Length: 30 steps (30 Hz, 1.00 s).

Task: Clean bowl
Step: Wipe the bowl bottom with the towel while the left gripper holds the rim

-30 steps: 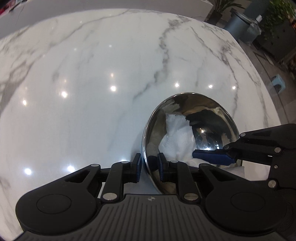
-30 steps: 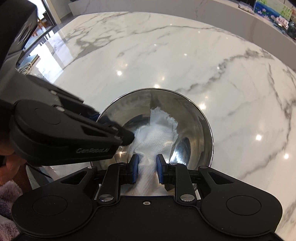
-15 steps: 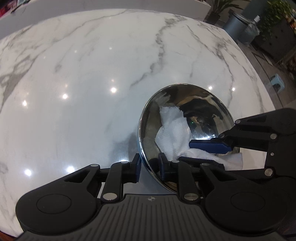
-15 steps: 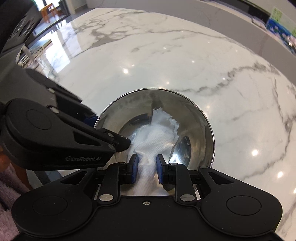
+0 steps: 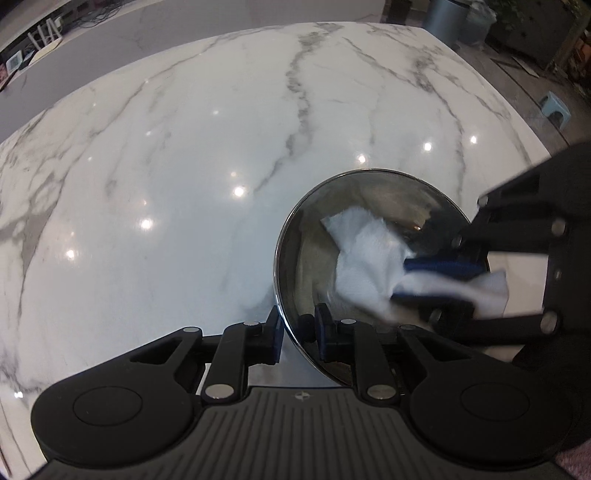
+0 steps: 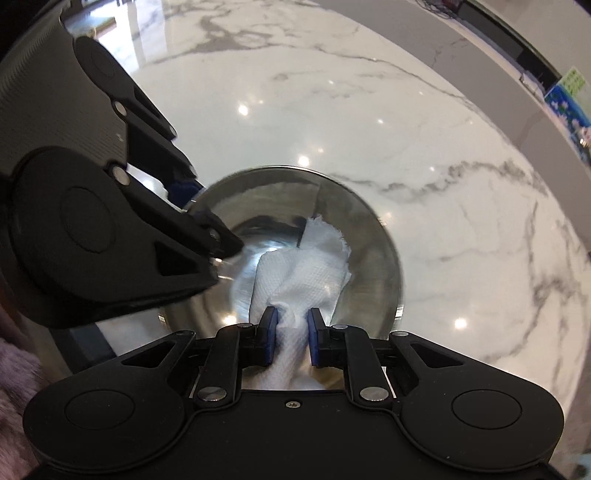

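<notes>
A shiny steel bowl (image 5: 314, 236) is held tilted above the marble table. My left gripper (image 5: 298, 334) is shut on the bowl's near rim, one finger inside and one outside. It also shows in the right wrist view (image 6: 199, 218) at the bowl's (image 6: 369, 251) left rim. My right gripper (image 6: 291, 334) is shut on a crumpled white paper towel (image 6: 306, 273) and presses it inside the bowl. In the left wrist view the right gripper (image 5: 417, 280) reaches in from the right with the towel (image 5: 365, 254).
The white marble table (image 5: 184, 184) spreads all around the bowl. Its far edge runs along the back. A grey bin (image 5: 448, 16) and a small blue stool (image 5: 556, 109) stand on the floor beyond the right edge.
The bowl has swung with my left gripper and now faces more open to the view. The towel has slid across the bowl's inside with my right gripper. Both grips are unchanged.
</notes>
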Each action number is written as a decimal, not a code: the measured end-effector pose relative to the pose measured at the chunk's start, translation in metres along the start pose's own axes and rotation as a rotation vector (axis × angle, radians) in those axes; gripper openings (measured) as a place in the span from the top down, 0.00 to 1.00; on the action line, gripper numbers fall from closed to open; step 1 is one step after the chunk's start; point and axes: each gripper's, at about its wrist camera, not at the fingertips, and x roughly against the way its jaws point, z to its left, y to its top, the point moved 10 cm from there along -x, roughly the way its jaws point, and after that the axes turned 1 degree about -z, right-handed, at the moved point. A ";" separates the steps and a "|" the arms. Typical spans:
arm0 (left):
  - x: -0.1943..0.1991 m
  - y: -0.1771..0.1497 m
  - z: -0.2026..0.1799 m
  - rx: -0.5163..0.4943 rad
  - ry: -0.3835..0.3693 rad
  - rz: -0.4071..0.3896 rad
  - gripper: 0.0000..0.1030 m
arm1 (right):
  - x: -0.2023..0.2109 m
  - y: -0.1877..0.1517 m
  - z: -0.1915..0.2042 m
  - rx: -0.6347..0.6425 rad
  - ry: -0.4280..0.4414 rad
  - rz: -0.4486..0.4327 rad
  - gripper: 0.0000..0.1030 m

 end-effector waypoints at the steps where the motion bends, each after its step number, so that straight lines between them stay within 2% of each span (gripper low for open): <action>1: 0.000 0.001 0.000 -0.005 0.005 -0.001 0.84 | 0.001 0.000 -0.003 0.010 -0.014 0.005 0.86; 6: -0.002 0.003 0.001 0.019 0.003 -0.006 0.84 | -0.002 0.001 -0.009 -0.021 0.000 0.017 0.86; 11: -0.002 0.000 0.006 0.117 -0.023 -0.023 0.84 | -0.005 0.000 -0.011 -0.077 0.030 0.007 0.86; 15: -0.002 -0.009 0.006 0.232 -0.100 -0.014 0.82 | -0.006 -0.001 -0.013 -0.133 0.052 -0.004 0.86; 22: -0.006 -0.018 0.010 0.330 -0.152 -0.003 0.80 | -0.007 -0.002 -0.012 -0.312 0.128 -0.017 0.85; 26: -0.007 -0.021 0.014 0.358 -0.161 -0.002 0.78 | -0.005 -0.003 -0.008 -0.398 0.185 -0.031 0.85; 30: -0.006 -0.020 0.014 0.337 -0.155 -0.014 0.78 | -0.004 -0.003 -0.002 -0.375 0.198 -0.031 0.85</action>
